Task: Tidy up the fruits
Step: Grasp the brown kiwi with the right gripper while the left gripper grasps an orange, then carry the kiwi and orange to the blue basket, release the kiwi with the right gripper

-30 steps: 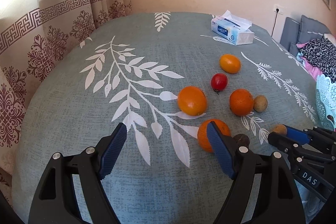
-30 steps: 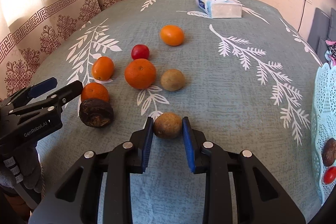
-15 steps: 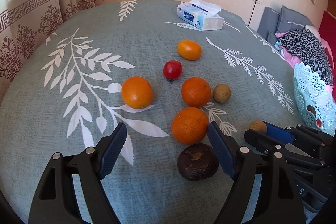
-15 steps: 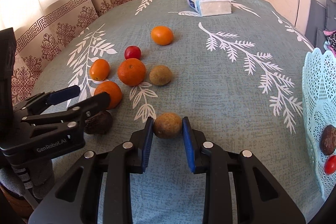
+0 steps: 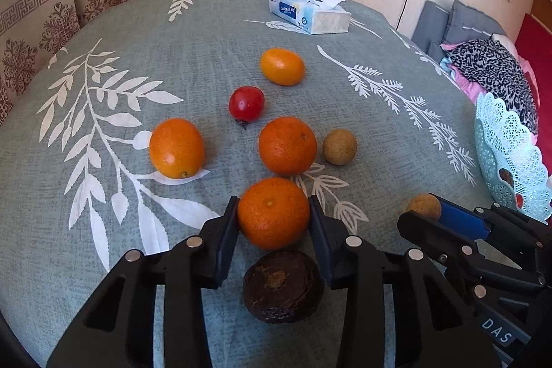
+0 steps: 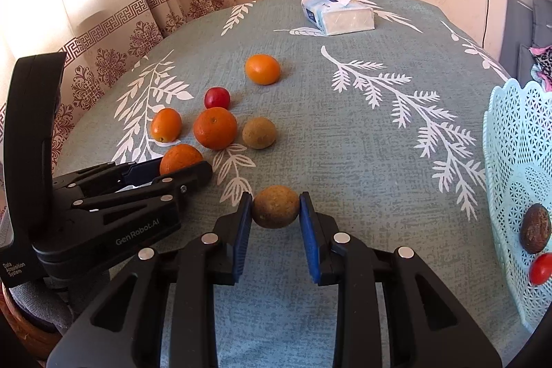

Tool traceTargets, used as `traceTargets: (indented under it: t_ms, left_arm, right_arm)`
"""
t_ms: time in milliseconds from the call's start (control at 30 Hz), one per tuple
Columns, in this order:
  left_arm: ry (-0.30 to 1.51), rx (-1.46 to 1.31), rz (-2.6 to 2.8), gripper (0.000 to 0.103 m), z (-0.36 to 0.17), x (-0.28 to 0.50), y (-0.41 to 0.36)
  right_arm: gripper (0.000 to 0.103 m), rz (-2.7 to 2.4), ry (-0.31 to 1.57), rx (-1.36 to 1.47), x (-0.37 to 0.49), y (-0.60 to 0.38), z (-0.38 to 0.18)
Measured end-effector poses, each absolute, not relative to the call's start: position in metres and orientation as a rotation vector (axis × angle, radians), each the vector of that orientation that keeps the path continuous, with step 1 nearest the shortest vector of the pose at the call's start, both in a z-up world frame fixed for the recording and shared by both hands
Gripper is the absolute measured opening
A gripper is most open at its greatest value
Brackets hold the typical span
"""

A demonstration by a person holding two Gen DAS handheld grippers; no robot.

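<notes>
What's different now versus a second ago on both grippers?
The left gripper swung right and forward over the dark wrinkled fruit and closed from wide open onto the nearest orange. The right gripper stayed shut on the small brown fruit, carrying it a little toward the basket. The other fruits and the tissue pack have not moved.

1. near orange (image 5: pixel 273 212): round, pitted, on the cloth.
2. dark wrinkled fruit (image 5: pixel 283 287): just in front of it.
3. two more oranges (image 5: pixel 287 145), red fruit (image 5: pixel 246 103), brown fruit (image 5: pixel 339 147): clustered behind.
4. second brown fruit (image 6: pixel 275 207): round, rough.
5. lattice basket (image 6: pixel 507 140): holds a dark and a red fruit.
</notes>
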State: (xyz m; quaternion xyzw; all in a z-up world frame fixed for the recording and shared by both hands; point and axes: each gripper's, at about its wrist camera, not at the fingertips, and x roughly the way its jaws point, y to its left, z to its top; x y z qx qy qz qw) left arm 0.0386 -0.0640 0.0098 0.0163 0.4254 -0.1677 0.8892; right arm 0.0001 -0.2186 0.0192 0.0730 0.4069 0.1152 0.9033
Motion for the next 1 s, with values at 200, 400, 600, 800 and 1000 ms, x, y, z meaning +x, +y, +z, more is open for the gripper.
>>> traceTargets:
  t_ms: [200,400,600,800,1000]
  left_arm:
    - [0.867,0.040,-0.326,0.039,0.014,0.033,-0.063]
    - [0.826,0.067,-0.307,0.039,0.023,0.022,-0.065]
    - [0.788,0.079,-0.319,0.039,0.037,0.013,-0.071]
    - [0.766,0.093,-0.335,0.039,0.046,0.006,-0.082]
    - [0.750,0.108,-0.347,0.039,0.052,-0.001,-0.093]
  right_arm:
    - [0.029,0.235,0.819,0.154,-0.006,-0.222,0.027]
    - [0.029,0.225,0.789,0.163,-0.014,-0.229,0.037]
    - [0.029,0.187,0.743,0.180,-0.026,-0.245,0.054]
    - [0.028,0.118,0.713,0.209,-0.042,-0.275,0.063]
    - [0.028,0.046,0.706,0.240,-0.057,-0.306,0.063]
